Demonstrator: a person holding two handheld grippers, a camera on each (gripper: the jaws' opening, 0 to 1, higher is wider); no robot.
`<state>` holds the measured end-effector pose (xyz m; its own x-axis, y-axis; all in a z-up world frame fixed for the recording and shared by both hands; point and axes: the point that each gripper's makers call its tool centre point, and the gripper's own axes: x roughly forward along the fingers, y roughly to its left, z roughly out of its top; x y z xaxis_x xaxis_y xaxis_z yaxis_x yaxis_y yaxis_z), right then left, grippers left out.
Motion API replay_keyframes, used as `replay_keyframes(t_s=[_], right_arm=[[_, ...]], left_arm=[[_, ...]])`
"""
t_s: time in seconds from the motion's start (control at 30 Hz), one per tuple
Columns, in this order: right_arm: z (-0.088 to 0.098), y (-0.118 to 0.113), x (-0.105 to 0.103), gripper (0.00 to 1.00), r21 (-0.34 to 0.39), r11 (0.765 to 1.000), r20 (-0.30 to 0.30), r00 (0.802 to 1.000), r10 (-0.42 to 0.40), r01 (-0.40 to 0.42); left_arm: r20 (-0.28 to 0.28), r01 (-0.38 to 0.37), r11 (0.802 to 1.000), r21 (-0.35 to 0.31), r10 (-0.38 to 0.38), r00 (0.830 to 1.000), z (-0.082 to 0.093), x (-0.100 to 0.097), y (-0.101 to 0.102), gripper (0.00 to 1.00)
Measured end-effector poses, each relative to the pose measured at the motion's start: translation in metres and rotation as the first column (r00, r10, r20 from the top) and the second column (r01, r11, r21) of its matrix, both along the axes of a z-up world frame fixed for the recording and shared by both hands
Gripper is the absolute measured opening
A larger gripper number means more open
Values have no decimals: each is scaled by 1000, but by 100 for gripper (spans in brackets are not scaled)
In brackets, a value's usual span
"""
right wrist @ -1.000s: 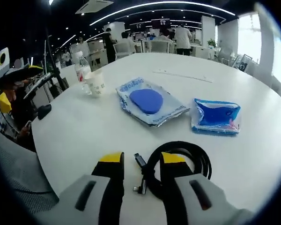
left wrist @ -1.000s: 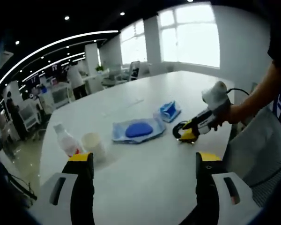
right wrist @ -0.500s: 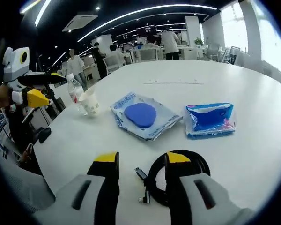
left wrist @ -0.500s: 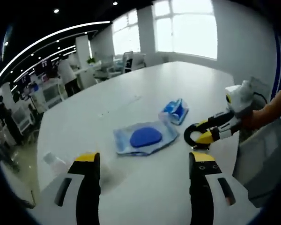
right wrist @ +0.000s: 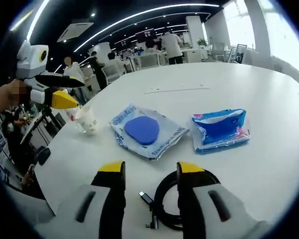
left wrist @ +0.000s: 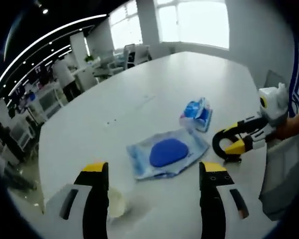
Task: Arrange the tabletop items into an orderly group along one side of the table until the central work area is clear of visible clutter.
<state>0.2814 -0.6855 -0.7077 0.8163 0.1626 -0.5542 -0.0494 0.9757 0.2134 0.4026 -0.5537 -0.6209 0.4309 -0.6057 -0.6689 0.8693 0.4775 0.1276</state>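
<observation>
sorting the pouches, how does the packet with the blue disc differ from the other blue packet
The disc packet is wider, mostly pale wrapper with a round blue pad at its middle; the tissue packet is smaller, blue nearly all over, with pink at a corner. The disc packet lies nearer the paper cup. Both lie flat on the white table.

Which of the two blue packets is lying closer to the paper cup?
The flat packet with the round blue pad in its middle; the cup stands just beside it. The blue-and-pink packet lies on its far side.
</observation>
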Motion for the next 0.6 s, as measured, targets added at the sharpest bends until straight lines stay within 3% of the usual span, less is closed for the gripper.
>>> replay_keyframes(t_s=[0.3,0.6], right_arm=[[-7,-4,13,40,18,999,-14,999,-39,39],[-13,-8,16,39,33,998,-27,998,-60,61]], left_arm=[[-41,-1,995,96,5,999,-24,40,2,65],[-75,-9,988,156,21,997,-45,57,6,60]])
